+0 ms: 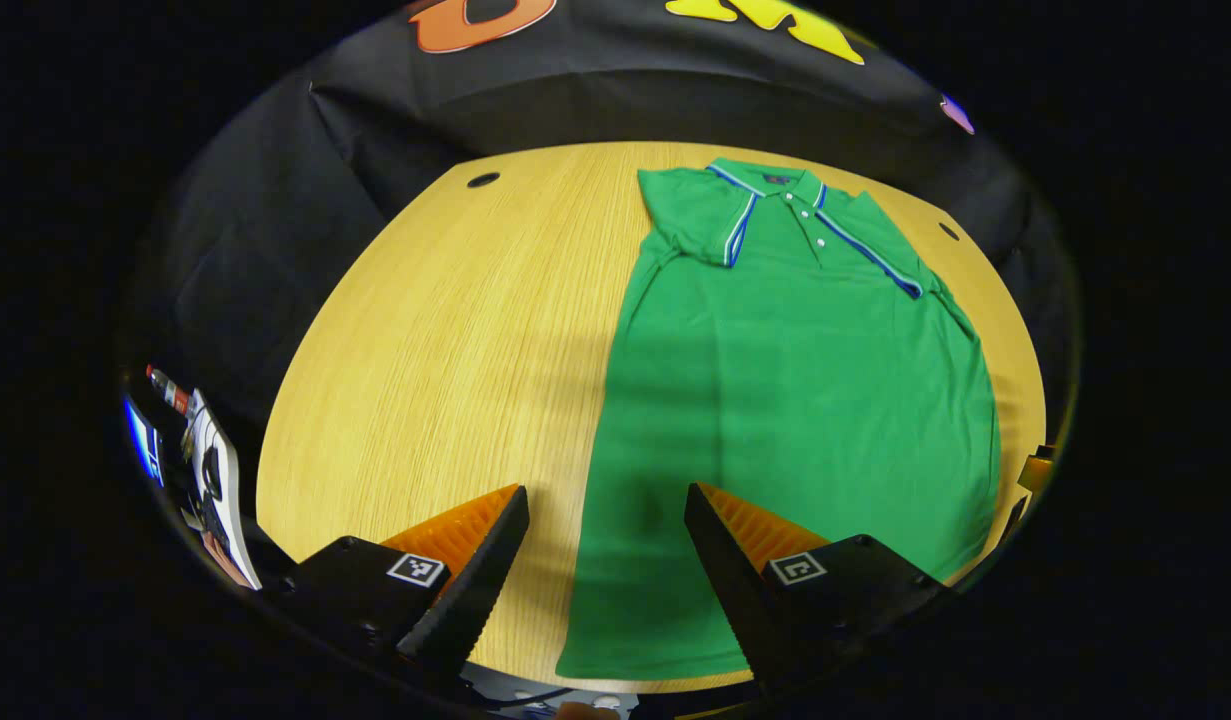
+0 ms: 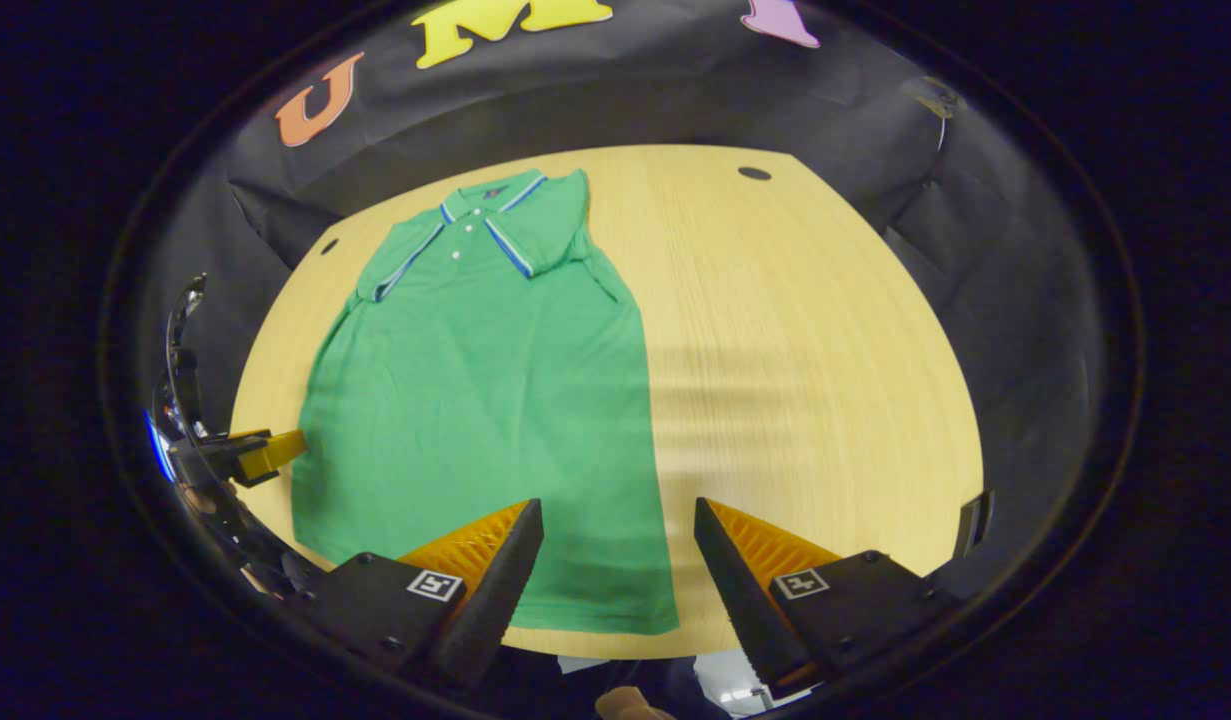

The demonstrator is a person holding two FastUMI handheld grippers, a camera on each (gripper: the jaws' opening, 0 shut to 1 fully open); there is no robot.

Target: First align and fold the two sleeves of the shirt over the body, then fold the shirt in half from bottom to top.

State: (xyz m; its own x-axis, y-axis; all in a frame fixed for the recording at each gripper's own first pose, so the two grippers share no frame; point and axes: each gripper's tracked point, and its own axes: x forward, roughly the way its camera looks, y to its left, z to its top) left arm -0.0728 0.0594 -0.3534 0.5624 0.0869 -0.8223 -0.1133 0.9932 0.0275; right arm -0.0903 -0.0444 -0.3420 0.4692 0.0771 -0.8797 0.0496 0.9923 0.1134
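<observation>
A green polo shirt (image 1: 795, 400) lies flat on the wooden table (image 1: 445, 350), collar at the far end, both sleeves folded in over the body. My left gripper (image 1: 605, 510) hangs open above the shirt's lower left corner, one finger over bare wood, the other over the cloth. In the right gripper view the same shirt (image 2: 475, 390) spreads to the left. My right gripper (image 2: 620, 520) stands open over the shirt's lower right corner, nothing between its fingers. The left gripper (image 2: 260, 452) shows at the shirt's far side edge.
Black cloth walls surround the table. Small dark holes sit in the tabletop near the far corners (image 1: 483, 180) (image 2: 754, 173). Some gear and cables show at the left edge (image 1: 200, 470). Bare wood stretches left of the shirt in the left gripper view and right of it in the right gripper view.
</observation>
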